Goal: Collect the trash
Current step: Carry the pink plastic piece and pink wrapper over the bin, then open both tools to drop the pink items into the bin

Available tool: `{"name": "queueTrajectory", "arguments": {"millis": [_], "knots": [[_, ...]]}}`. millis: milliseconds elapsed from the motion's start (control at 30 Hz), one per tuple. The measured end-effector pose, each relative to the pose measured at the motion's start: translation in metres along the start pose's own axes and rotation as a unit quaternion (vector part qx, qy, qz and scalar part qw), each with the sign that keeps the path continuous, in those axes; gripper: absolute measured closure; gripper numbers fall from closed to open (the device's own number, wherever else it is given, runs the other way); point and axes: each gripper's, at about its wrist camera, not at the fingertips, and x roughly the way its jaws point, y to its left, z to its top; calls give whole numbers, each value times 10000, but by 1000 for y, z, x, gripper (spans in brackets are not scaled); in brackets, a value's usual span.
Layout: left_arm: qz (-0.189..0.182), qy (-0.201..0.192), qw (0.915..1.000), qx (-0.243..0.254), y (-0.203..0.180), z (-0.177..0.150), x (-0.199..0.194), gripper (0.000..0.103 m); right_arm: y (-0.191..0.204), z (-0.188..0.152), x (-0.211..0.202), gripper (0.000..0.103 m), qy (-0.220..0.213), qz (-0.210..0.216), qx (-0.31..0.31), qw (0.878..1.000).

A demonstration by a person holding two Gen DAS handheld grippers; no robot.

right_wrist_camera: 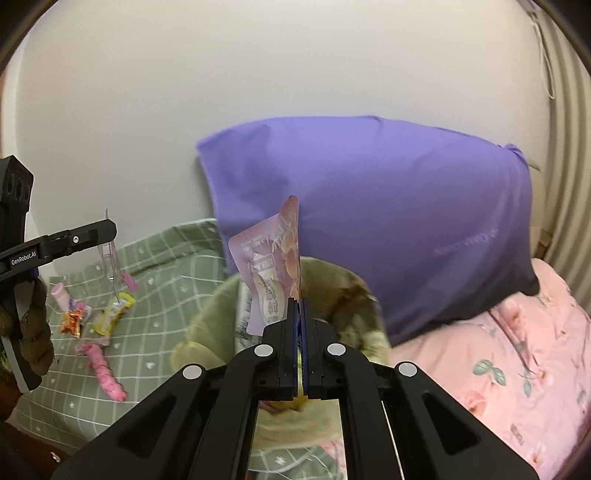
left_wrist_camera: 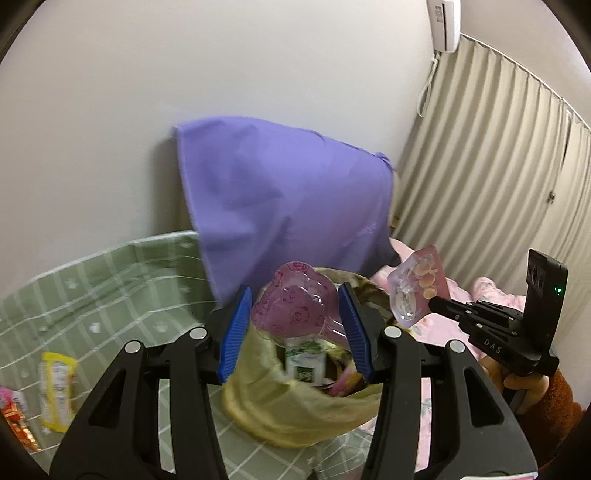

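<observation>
**Bedroom corner under soft indoor light**

A plain white wall (left_wrist_camera: 184, 74) is filling the upper frame. A purple pillow (right_wrist_camera: 369, 206) is leaning against it at center. A green checked sheet (left_wrist_camera: 110, 280) is spreading lower left, a pink floral quilt (right_wrist_camera: 517, 369) lower right. Beige curtains (left_wrist_camera: 498, 166) are hanging at right, beneath an air conditioner (left_wrist_camera: 445, 22).

clear pink tray (left_wrist_camera: 295, 306) over olive bag (left_wrist_camera: 295, 410) mouth | pink pouch (right_wrist_camera: 273, 266) upright above bag | wrappers (right_wrist_camera: 107, 317) on sheet

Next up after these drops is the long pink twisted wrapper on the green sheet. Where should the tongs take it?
Grip the pink twisted wrapper across its narrow middle, coming from above. It lies flat and elongated on the green sheet, with bare sheet on both long sides for the fingers.
</observation>
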Motion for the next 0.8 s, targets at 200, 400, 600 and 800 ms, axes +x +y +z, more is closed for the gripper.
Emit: {"name": "queueTrajectory", "arguments": {"millis": [200, 400, 600, 800], "knots": [[-301, 484, 9984, 49, -20, -7, 55, 57, -17, -9, 12, 99, 242, -92, 109, 9996], [-225, 952, 9950, 220, -27, -28, 96, 57, -18, -18, 28, 99, 484, -9, 84, 9988], [-109, 1274, 9916, 191, -23, -47, 113, 57, -17, -23, 38, 99, 636, 106, 103, 9979], [-138, 1374, 9904, 76, -14, -51, 115, 57, -18, -25, 48, 98, 714, 155, 153, 9972]]}}
